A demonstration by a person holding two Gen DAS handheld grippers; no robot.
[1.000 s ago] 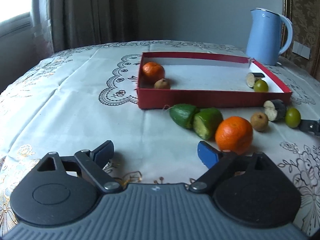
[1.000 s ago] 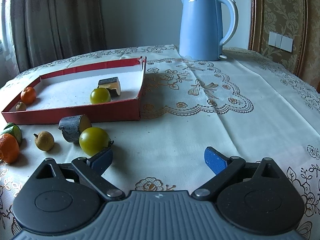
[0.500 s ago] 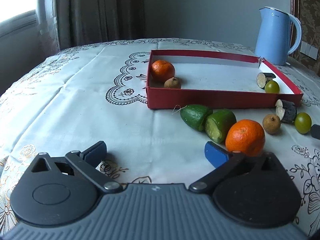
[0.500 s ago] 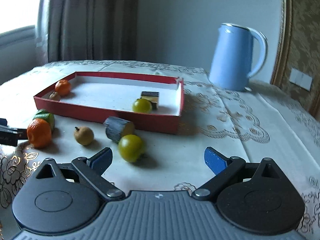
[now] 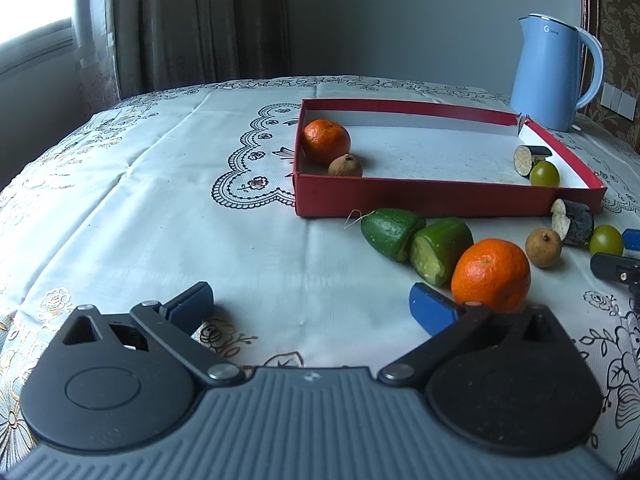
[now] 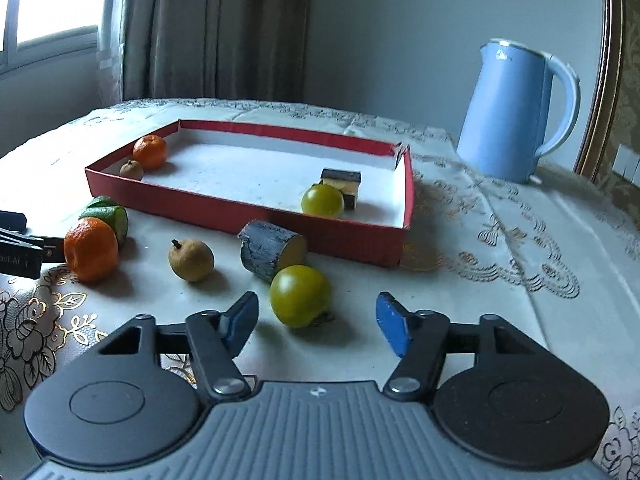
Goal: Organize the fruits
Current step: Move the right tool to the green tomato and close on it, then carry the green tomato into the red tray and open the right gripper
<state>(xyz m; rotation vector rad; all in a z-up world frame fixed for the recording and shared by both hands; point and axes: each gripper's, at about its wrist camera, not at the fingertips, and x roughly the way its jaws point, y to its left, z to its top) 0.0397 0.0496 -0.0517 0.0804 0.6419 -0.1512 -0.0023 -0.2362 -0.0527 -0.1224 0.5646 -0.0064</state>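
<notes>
Right gripper (image 6: 316, 322): fingers just narrowed from wide, now half spread around round yellow-green fruit (image 6: 300, 295) on counter, pads not yet touching; fruit framed more squarely than a second ago, apparently set for pinching and transfer. Left gripper (image 5: 312, 306): fingers fully spread, empty, just beside loose orange mandarin (image 5: 491, 274). Shallow red cardboard tray (image 6: 240, 210) just behind, holding four pieces already. Counter under cream embroidered tablecloth (image 5: 160, 208); pale blue electric kettle (image 6: 516, 110) behind tray; brown curtains (image 6: 216, 28) beside bright window.
</notes>
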